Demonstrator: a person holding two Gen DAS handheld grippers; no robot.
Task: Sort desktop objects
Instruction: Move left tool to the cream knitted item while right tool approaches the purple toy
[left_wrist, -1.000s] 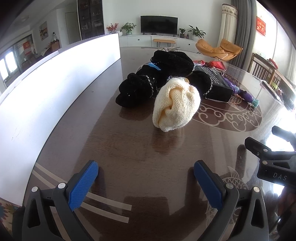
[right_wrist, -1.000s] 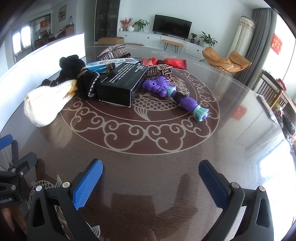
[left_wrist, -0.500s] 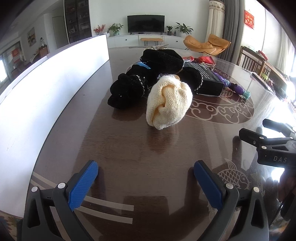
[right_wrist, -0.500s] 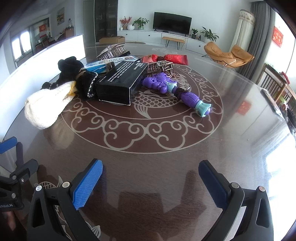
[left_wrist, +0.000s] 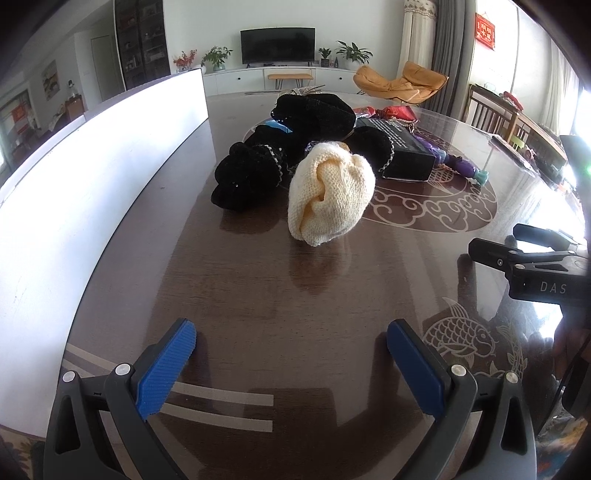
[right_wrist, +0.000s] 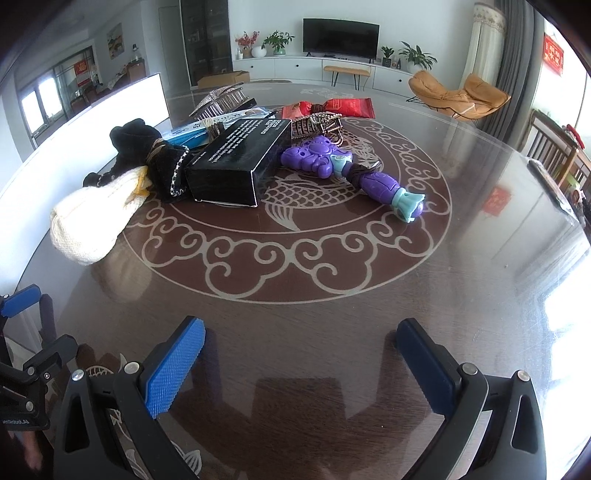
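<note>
Both the left gripper (left_wrist: 290, 350) and right gripper (right_wrist: 301, 350) hover spread and empty over the dark glossy table (right_wrist: 332, 295); the cream knitted bundle (left_wrist: 330, 194) touches black fuzzy garments (left_wrist: 251, 173); grabbing it risks snagging them.

Cream knit hat (left_wrist: 330, 194) beyond spread left claw (left_wrist: 291, 363)

Dark table (right_wrist: 332, 332), cluttered: box (right_wrist: 236, 162), toy (right_wrist: 373, 181).

Both grippers match — the left gripper (left_wrist: 291, 349) and the right gripper (right_wrist: 301, 349): black frames, ribbed blue pads (left_wrist: 166, 369), silver screws — "DAS" lettering at right edge.
</note>
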